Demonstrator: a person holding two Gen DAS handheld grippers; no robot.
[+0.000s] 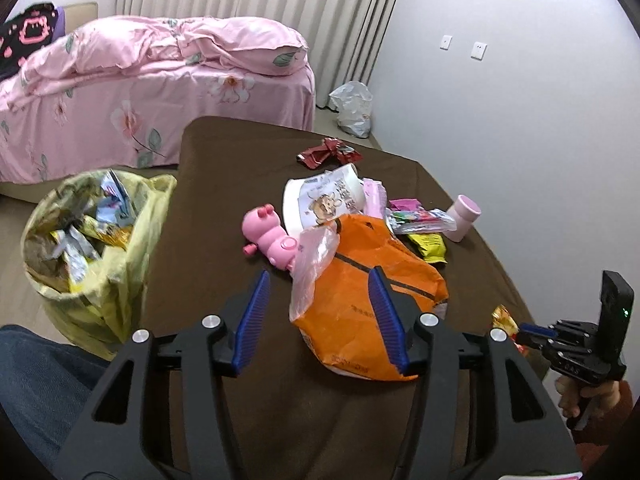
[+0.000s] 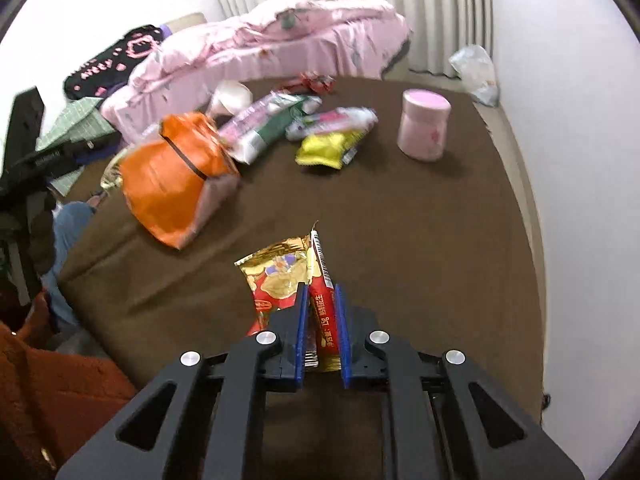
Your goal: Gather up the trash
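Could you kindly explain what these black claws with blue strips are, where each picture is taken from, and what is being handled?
A person holds a hand-operated, two-finger gripper in each hand; each carries a camera looking along its fingers. One picture looks out from the left gripper, whose jaws stand open and empty above the orange bag. The other looks out from the right gripper, shut on a red and gold snack wrapper. More wrappers, a pink toy and a pink cup lie on the brown cloth. The yellow-lined bin beside it already holds rubbish.
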